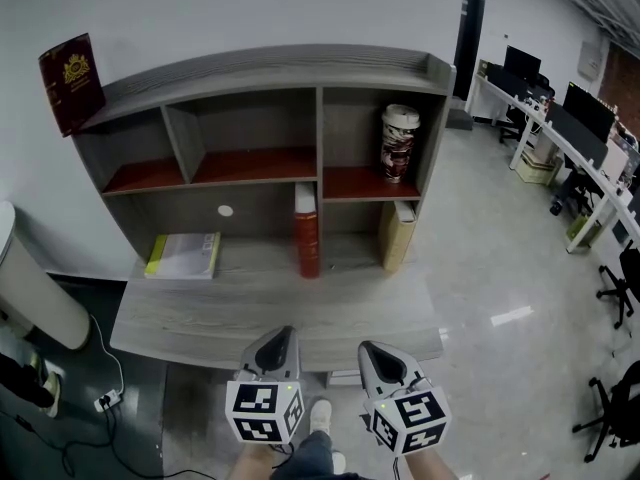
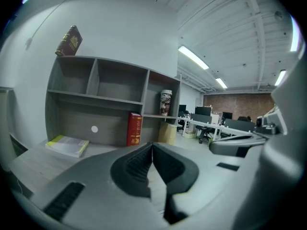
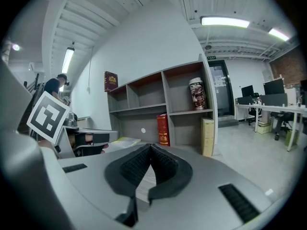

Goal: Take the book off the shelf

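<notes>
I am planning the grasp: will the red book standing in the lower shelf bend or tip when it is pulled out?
Probably stiff: the red book looks thick, with a hard-looking spine. It may tip sideways, since it stands tall and upright with nothing against its open side. Its thickness suggests some weight.

No wording can be read; the spine of the red book (image 1: 307, 230) and the canister (image 1: 399, 143) seem to carry print, too blurred to make out.
</notes>
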`<state>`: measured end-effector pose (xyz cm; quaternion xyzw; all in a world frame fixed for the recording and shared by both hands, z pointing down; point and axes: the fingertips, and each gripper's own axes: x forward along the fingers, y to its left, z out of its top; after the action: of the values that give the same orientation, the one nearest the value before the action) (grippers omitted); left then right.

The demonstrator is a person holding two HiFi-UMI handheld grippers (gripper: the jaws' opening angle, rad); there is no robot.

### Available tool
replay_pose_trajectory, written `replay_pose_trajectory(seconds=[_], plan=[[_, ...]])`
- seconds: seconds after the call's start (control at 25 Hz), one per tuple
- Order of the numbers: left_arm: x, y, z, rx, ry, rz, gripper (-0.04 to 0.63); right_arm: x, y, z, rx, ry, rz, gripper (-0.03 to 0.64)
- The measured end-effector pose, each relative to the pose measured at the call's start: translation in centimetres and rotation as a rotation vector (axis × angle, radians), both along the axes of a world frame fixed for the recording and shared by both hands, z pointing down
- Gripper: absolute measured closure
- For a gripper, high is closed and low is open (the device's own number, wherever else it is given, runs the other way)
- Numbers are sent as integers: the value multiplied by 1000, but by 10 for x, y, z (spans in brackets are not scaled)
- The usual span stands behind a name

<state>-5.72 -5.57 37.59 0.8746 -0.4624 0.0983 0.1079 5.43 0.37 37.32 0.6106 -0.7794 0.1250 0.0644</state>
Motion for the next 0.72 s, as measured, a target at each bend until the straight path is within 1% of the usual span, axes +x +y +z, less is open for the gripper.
replay_pose_trajectory(seconds=[0.16,0.4,0.72], plan=[[14,-30,7,-23,-9,2,583,8,-25,5,-15,1,0,609],[34,-75,14,-36,-36,14,583,23,-68,11,-36,-17,17,609],[52,-131,37,-82,-72,33,579,39,-112,29,-94,-26,29,609]])
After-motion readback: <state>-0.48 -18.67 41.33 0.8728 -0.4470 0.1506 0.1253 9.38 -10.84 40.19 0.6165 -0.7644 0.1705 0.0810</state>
